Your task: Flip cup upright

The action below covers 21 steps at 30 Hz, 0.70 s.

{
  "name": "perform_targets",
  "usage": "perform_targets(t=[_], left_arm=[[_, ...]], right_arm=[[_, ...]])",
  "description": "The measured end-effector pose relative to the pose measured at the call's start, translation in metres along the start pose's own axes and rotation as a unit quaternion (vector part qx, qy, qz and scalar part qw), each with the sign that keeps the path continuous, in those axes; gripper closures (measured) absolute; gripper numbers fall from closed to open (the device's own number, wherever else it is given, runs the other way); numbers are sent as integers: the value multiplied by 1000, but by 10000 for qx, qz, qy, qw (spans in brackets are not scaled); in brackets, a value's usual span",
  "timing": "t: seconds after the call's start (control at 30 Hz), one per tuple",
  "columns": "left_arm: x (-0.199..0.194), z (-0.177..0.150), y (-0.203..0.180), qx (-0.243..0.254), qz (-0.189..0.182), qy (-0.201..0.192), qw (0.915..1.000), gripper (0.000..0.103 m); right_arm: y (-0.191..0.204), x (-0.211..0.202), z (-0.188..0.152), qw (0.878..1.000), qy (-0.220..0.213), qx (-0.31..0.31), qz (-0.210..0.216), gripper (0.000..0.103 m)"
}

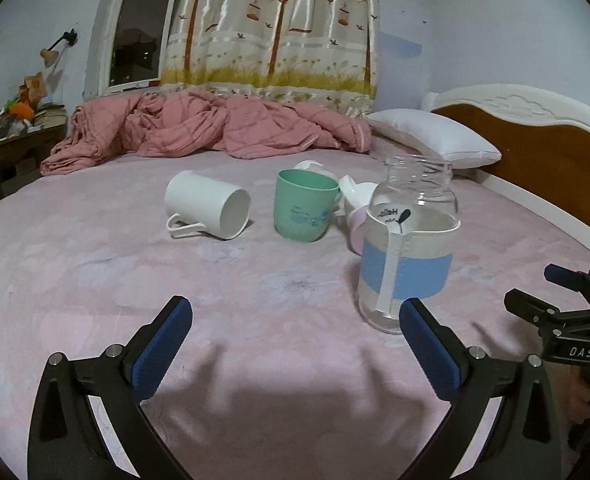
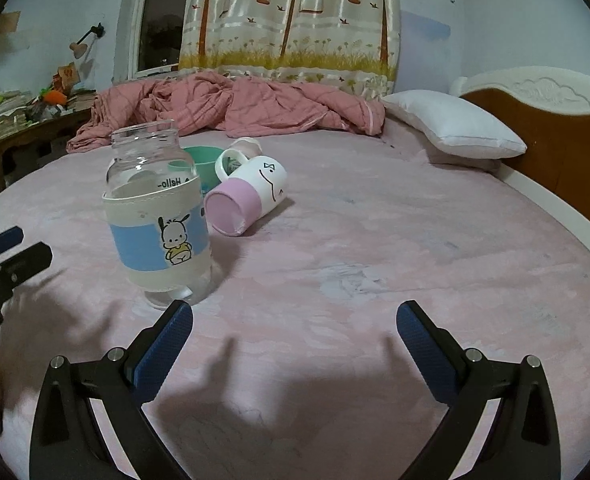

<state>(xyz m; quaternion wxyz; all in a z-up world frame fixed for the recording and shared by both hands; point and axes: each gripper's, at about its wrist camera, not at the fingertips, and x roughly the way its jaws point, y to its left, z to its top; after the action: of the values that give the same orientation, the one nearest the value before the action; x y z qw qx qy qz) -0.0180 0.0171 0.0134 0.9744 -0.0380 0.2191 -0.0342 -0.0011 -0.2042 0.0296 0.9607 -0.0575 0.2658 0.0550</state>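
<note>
A white mug (image 1: 209,205) lies on its side on the pink bed, its base toward me and its handle down. A green cup (image 1: 304,205) stands upright beside it. A pink-and-white mug (image 2: 247,196) lies on its side, base toward the right wrist camera; it is partly hidden behind the bottle in the left wrist view (image 1: 357,216). A glass bottle with a blue sleeve (image 1: 409,240) stands upright, also in the right wrist view (image 2: 159,216). My left gripper (image 1: 295,328) is open and empty, short of the cups. My right gripper (image 2: 295,328) is open and empty, right of the bottle.
A crumpled pink quilt (image 1: 207,124) lies at the far side of the bed. A white pillow (image 1: 435,136) and a wooden headboard (image 1: 535,136) are at the right. A cluttered side table (image 1: 11,120) stands at the left. The other gripper (image 1: 567,312) shows at the right edge.
</note>
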Motion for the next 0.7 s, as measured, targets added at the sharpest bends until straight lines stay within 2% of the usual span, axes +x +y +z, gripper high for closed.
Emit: perform_targets(t=[0.1,0.2,0.7], left_arm=[[0,-4,0,-31,66,-84,9999,0],[2,-6,1,-49,412,-74,9991,0],[3,-8,1,-53,349,-114,9993,0]], right_arm=[[2,5,0,9999,9,98,44,0],[8,11,-4,10000,70,4,3,0],[5,17,-7,9999,113,55,-65,0]])
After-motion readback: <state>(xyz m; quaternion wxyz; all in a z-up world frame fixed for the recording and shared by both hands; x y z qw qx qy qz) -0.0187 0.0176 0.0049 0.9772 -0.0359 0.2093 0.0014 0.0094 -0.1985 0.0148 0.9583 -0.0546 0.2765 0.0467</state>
